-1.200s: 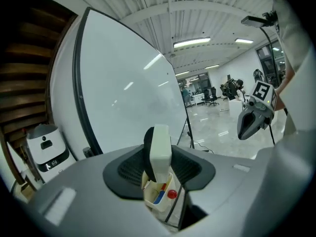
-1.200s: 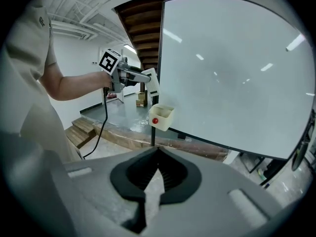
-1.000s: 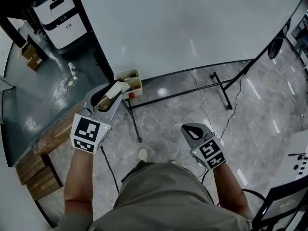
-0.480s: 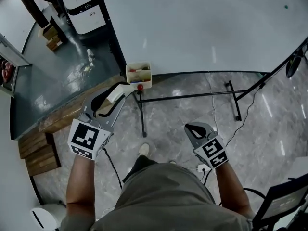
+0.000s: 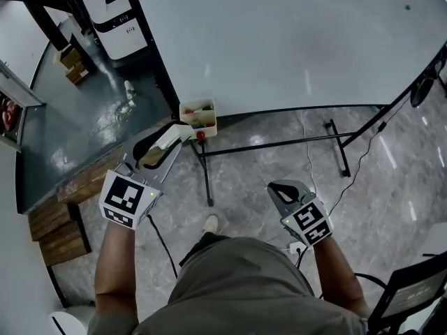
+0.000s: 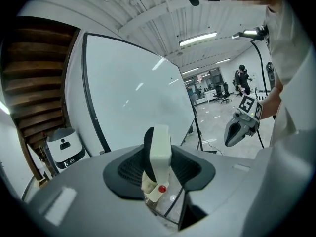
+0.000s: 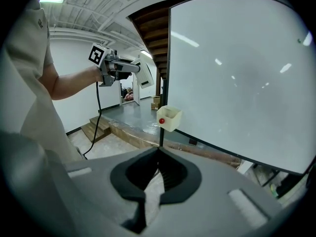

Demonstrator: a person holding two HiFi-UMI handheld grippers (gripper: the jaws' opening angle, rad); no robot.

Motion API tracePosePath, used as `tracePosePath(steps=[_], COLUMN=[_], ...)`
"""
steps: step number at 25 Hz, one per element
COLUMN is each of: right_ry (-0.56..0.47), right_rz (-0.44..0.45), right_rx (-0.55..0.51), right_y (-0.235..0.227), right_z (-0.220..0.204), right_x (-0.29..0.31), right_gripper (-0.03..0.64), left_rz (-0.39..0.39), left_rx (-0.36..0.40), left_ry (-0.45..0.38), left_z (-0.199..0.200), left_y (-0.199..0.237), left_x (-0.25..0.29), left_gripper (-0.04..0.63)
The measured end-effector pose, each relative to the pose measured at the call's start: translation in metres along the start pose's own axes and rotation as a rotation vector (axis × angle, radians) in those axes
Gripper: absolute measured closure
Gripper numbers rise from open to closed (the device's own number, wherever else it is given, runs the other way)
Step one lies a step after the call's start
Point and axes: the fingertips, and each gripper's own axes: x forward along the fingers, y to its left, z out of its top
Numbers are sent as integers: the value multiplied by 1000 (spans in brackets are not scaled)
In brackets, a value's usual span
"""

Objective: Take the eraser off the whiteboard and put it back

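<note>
My left gripper (image 5: 170, 137) is shut on the eraser (image 5: 173, 135), a cream block with a black felt side. It holds the eraser just left of the small cream box (image 5: 198, 115) fixed at the lower left corner of the whiteboard (image 5: 293, 40). In the left gripper view the eraser (image 6: 160, 147) stands upright between the jaws, over the box (image 6: 154, 191) with its red button. My right gripper (image 5: 283, 188) hangs low at the right, shut and empty; its closed tips (image 7: 159, 154) point at the board and the box (image 7: 169, 117).
The whiteboard's black stand legs (image 5: 279, 144) spread across the marble floor. A white machine (image 5: 115, 16) stands on a dark raised platform (image 5: 77, 138) at the left, with wooden steps (image 5: 59, 222) below. Cables trail on the floor. A person (image 6: 243, 78) stands far off.
The left gripper has shifted a little with the eraser, staying next to the box. The head view has swung. The right gripper has kept its place, shut.
</note>
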Motion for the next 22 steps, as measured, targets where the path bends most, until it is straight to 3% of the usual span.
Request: tracePosePath(steps=[12, 22], right_ry=[38, 67], right_rz=[-140, -263], right_rx=[86, 182], right_y=[-15, -14], right_z=[-3, -1], right_x=[8, 14], right_gripper=[615, 615], left_rz=[-186, -364], left_rx=[46, 102], left_ry=[11, 28], left_z=[-35, -72], left_y=[25, 18], left_x=[76, 128], left_gripper=[436, 436])
